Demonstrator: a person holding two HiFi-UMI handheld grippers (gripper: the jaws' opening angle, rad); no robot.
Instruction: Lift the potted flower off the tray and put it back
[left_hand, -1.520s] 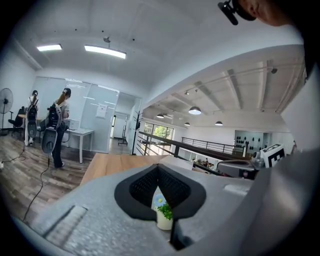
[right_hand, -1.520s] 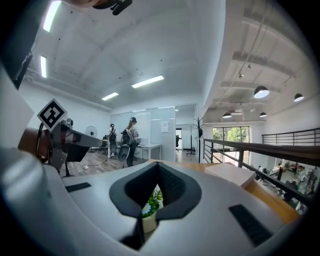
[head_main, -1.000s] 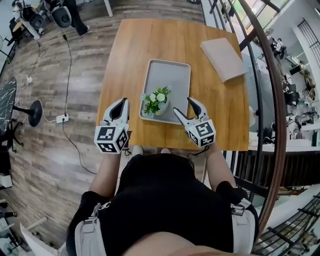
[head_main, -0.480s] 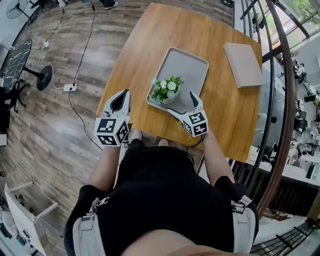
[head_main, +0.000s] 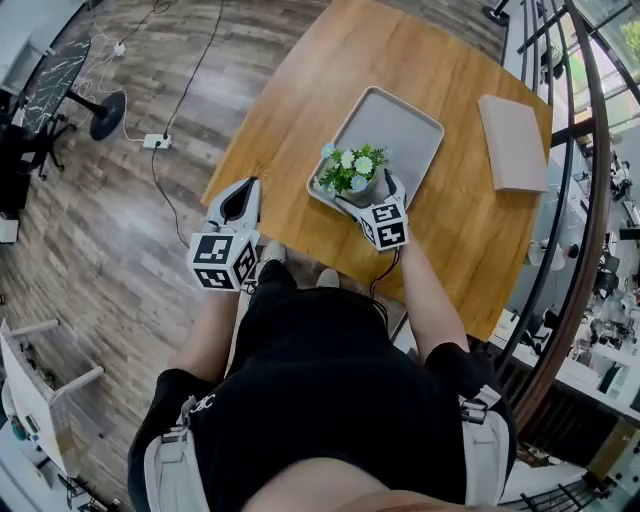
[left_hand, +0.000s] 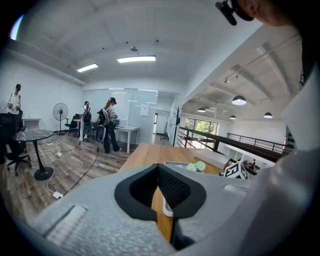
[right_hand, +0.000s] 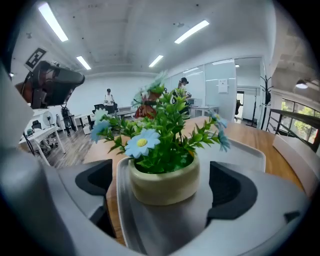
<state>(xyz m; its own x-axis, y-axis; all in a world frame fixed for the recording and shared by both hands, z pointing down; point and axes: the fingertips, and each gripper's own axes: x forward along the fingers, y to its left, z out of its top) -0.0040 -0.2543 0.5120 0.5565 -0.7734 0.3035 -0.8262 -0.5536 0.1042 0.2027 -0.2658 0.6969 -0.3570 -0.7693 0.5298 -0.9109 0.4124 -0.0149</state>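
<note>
The potted flower (head_main: 352, 172), a cream pot with green leaves and white and blue blooms, stands at the near end of the grey tray (head_main: 402, 122) on the wooden table. My right gripper (head_main: 366, 193) reaches around it. In the right gripper view the pot (right_hand: 164, 179) sits between the jaws, which are opening, with a gap on each side of the pads (right_hand: 231, 189). My left gripper (head_main: 246, 187) hangs at the table's near left edge, shut and empty. In the left gripper view its pads (left_hand: 159, 172) meet, and the flowers (left_hand: 196, 166) show far right.
A flat grey pad (head_main: 514, 140) lies on the table's far right. A railing (head_main: 590, 180) runs along the right side. Cables and a power strip (head_main: 157, 141) lie on the wood floor at left. Several people (left_hand: 109, 125) stand by desks far off.
The right gripper has moved down and forward from the tray's near edge, and its jaws have spread to either side of the pot. The left gripper has drifted slightly toward the table edge.
</note>
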